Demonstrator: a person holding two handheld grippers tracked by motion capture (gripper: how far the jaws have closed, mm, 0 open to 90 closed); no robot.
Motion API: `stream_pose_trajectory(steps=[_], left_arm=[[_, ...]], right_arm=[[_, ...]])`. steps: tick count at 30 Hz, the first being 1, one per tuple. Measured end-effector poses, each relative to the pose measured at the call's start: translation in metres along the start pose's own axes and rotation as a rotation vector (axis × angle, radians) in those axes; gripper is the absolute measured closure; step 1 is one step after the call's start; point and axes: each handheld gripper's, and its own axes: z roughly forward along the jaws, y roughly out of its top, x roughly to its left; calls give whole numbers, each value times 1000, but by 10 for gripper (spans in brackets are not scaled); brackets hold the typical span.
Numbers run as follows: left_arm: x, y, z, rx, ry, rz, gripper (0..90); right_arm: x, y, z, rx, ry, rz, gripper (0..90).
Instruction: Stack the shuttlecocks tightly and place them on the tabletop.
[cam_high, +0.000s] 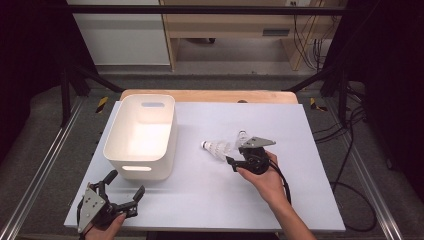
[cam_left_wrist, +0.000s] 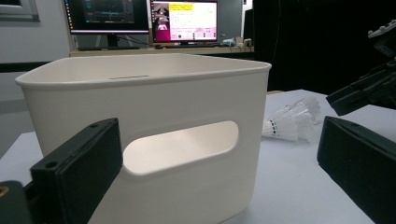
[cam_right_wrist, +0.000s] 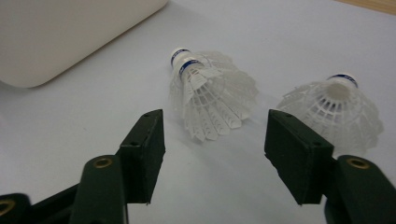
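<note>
now the right tongs (cam_right_wrist: 212, 140) gape with nothing between them, just short of a white shuttlecock (cam_right_wrist: 210, 95) lying on the worktop (cam_high: 300, 200), blue band unreadable; a second shuttlecock (cam_right_wrist: 336, 109) stands beside it. left tongs (cam_high: 122, 192) are open near the white bin (cam_high: 142, 135).

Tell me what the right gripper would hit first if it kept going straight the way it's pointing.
Most likely the lying shuttlecock: it sits just ahead of the open right gripper, roughly centred on the gap. The upright shuttlecock stands off to one side, probably out of line.
</note>
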Motion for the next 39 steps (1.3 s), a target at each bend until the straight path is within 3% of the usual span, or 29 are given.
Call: stream_pose_trajectory(steps=[8,22,28,39], left_arm=[[1,0,-1,-2,1,-3,3],[-2,0,0,0,-14,17,3],[-3,1,1,-1,-14,14,3],[-3,0,3,-6,-18,15,3]], right_arm=[[-6,-2,-17,-12,-36,9,202],[-24,-6,-40,-5,-57,9,70],[-30,-8,-45,0,-59,18,66],[-44,-12,-38,10,-86,47,95]])
